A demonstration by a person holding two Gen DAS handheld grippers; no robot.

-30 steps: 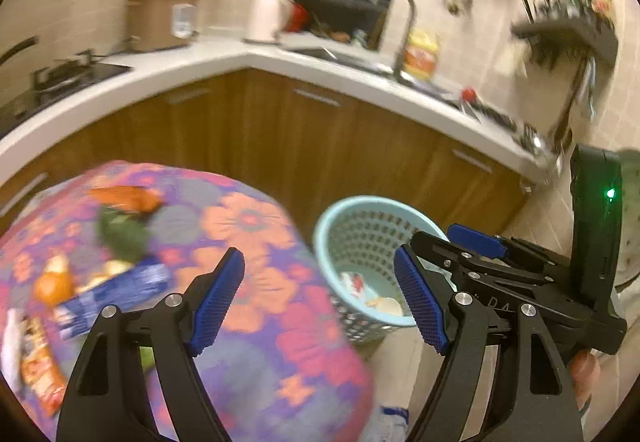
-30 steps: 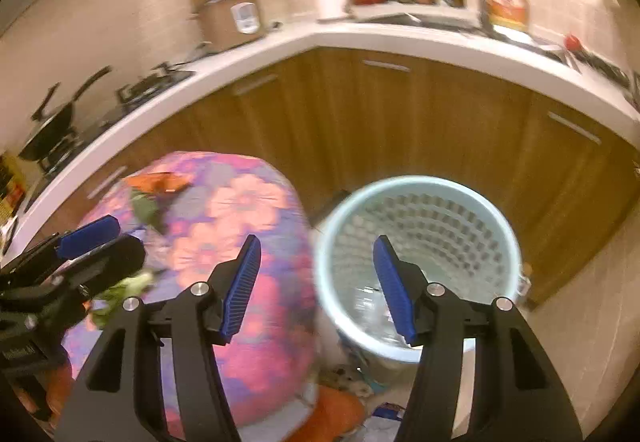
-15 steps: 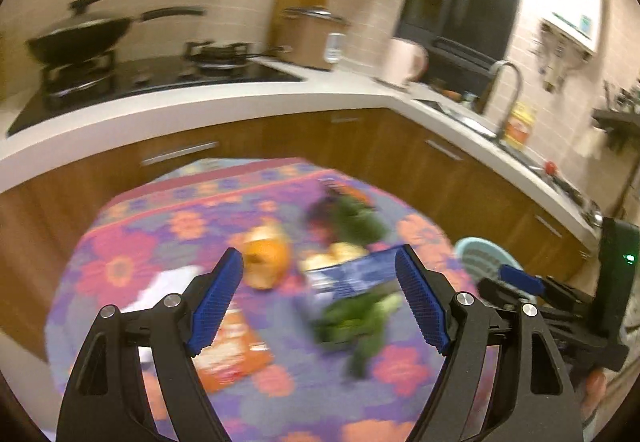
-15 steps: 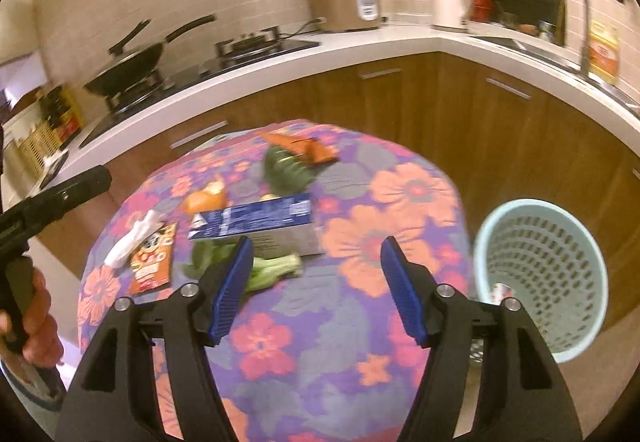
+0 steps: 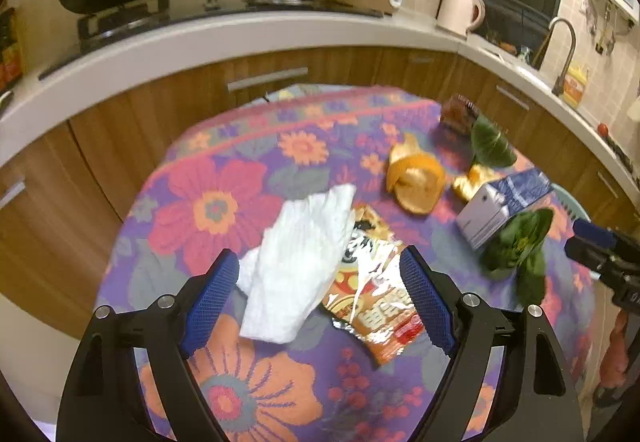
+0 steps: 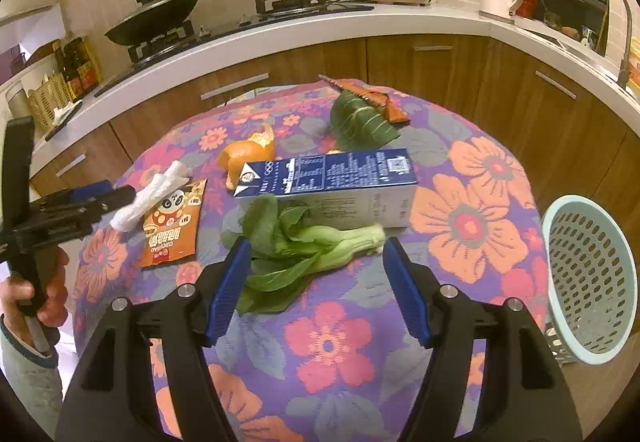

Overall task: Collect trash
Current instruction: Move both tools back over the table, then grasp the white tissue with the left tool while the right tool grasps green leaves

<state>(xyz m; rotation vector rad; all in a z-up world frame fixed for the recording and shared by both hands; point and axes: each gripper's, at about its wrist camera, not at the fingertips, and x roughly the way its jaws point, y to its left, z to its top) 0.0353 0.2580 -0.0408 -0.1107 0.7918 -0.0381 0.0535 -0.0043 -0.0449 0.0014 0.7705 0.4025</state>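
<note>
Now we look down on a round table [image 6: 472,226] under a flowered cloth, strewn with trash. Our left gripper [image 5: 320,298] hangs over a crumpled white tissue [image 5: 300,262] that partly overlaps an orange snack wrapper [image 5: 376,306]; its jaws stand spread and have just been widening, and both items show between them, though we cannot tell whether the pads touch either. Our right gripper [image 6: 316,278] hangs above a bok choy [image 6: 304,246], jaws apart and gripping nothing, having opened further over the last second. Just behind the bok choy lies a blue and white carton [image 6: 332,182] on its side. Farther back sit an orange peel [image 6: 248,154], a green leaf wrap [image 6: 360,122] and a reddish wrapper [image 6: 384,102]. A pale blue perforated basket [image 6: 592,278] stands on the floor beside the table, to our right.
</note>
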